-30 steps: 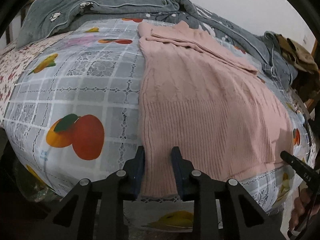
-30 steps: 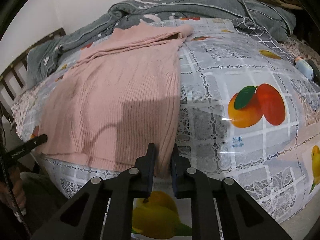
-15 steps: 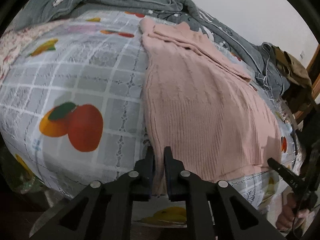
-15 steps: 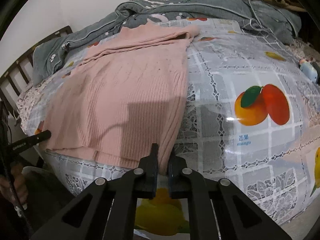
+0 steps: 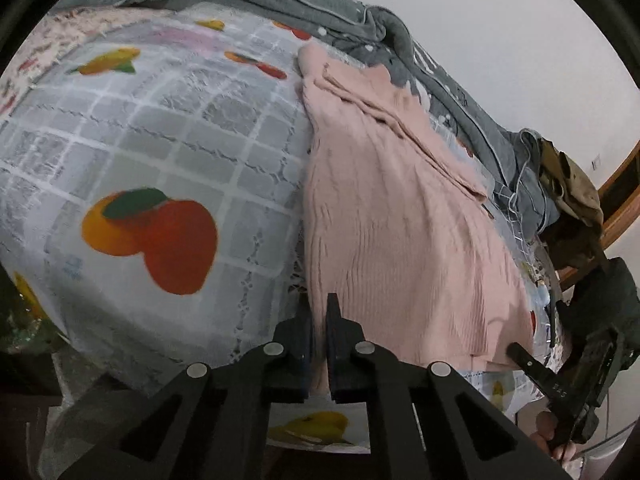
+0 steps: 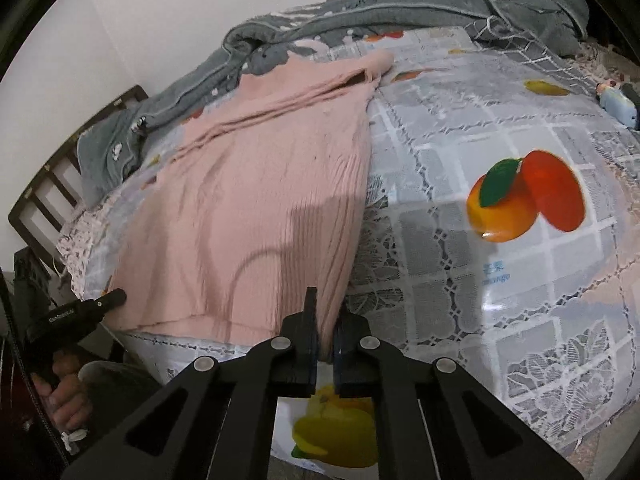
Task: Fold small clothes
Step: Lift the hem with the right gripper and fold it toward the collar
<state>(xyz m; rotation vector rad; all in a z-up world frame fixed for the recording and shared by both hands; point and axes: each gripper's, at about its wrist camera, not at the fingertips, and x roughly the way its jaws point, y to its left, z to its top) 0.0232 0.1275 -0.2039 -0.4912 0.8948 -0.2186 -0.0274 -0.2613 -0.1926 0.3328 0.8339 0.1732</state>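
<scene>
Both tools are matte black plastic. The left gripper (image 5: 319,312) has two flat fingers (image 5: 335,320) on angular linkage arms with triangular cut-outs and four round silver pivot screws. The right gripper (image 6: 325,312) is built alike. Seen from the right wrist camera, the left gripper's body bears small white lettering, and a black cable runs beside its handle.

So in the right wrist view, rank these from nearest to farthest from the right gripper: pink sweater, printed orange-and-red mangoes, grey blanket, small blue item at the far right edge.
1. Pink sweater: its hem corner is clamped in the right gripper.
2. Printed mangoes: on the cloth, ahead and to the right.
3. Small blue item: far right edge.
4. Grey blanket: bunched along the back, by the wall.
</scene>
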